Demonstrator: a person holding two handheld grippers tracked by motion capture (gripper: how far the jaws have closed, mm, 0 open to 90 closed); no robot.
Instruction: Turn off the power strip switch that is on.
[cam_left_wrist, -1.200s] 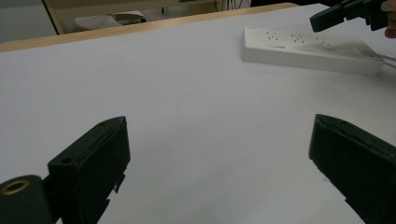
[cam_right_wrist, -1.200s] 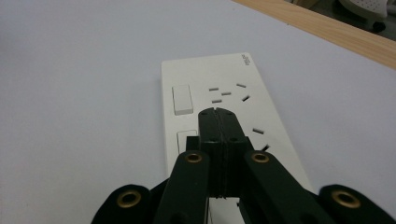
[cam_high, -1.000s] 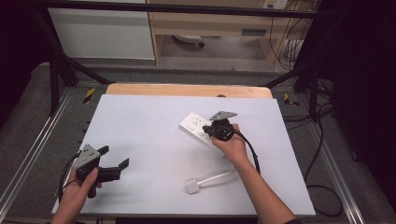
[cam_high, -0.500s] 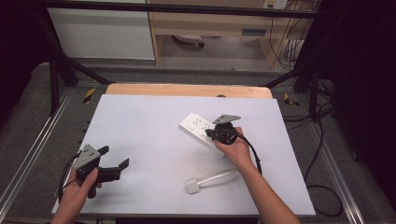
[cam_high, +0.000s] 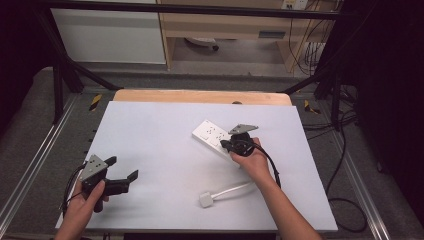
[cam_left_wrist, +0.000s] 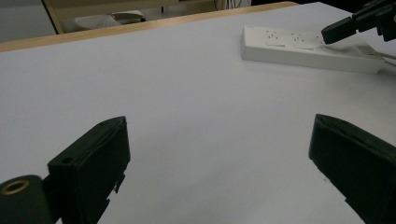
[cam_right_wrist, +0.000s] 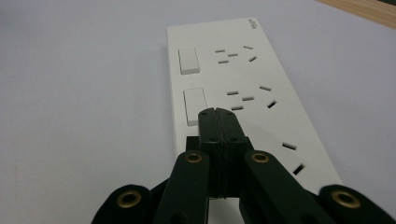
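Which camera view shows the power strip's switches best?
The right gripper view: the power strip lies close below the shut right gripper, two rocker switches plain. The left gripper view shows it far off; the high view, small.

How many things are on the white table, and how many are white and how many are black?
White: 2, the power strip and the plug on its white cable.
Black: 2, the left gripper and the right gripper.
Total: 4.
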